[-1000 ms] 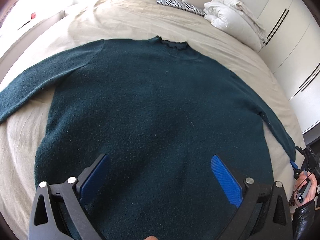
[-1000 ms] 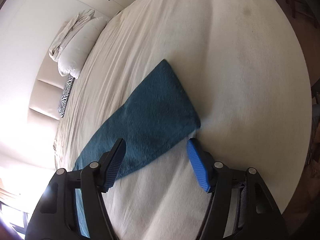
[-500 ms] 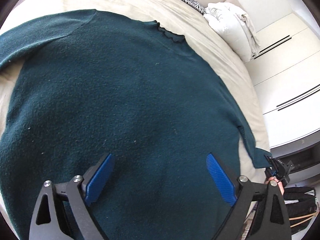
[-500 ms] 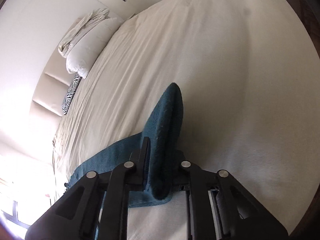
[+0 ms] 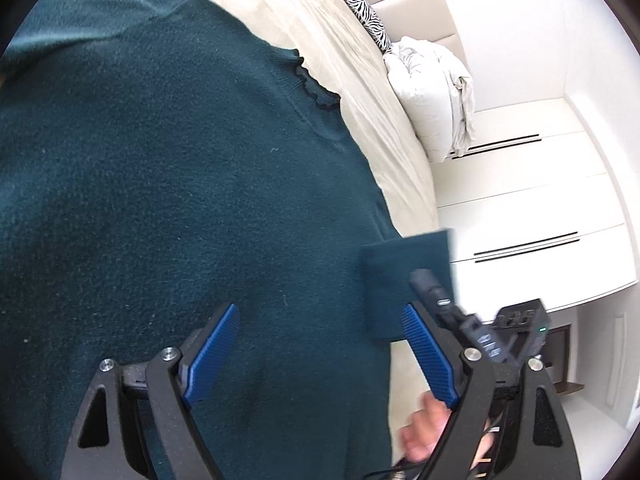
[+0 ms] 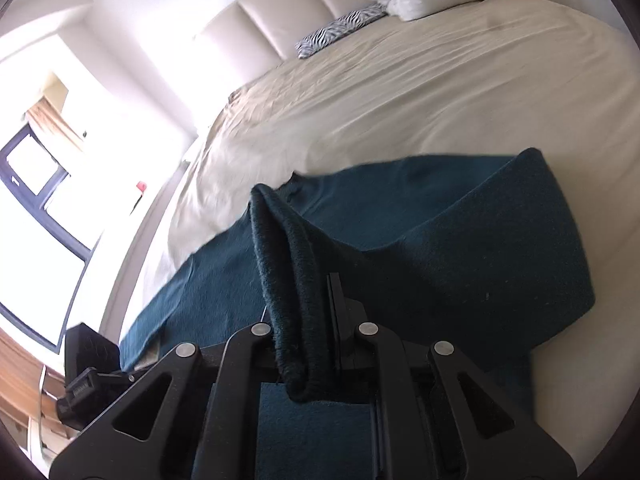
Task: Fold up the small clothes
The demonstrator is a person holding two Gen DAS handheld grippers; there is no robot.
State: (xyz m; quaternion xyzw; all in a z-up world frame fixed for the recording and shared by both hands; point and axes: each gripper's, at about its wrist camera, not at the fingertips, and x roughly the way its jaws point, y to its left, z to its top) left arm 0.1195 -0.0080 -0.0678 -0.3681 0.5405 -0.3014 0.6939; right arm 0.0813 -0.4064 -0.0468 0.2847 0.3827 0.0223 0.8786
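Both the left claw (image 5: 320, 354) and right claw (image 6: 308, 308) have black triangular-cutout frames with silver screws; the left's pads (image 5: 212, 354) are ribbed blue.

Sweater (image 5: 180, 200) cut off at frame edges, blurred hand (image 5: 424, 428) behind left claw (image 5: 320, 356)

The sweater (image 5: 180, 208) lies flat on the bed (image 6: 420, 92), collar toward the headboard (image 6: 280, 20). Its sleeve (image 6: 480, 248) is lifted and doubled back over the body, with the cuff pinched in the right claw (image 6: 316, 320). The left claw (image 5: 320, 356) hangs over the sweater's lower part, nothing between its pads, jaws closing. A zebra cushion (image 5: 366, 12) and a pillow (image 5: 428, 92) sit at the head of the bed, cushion left of the pillow in the right view. Wardrobe (image 5: 520, 208) is beside the bed.
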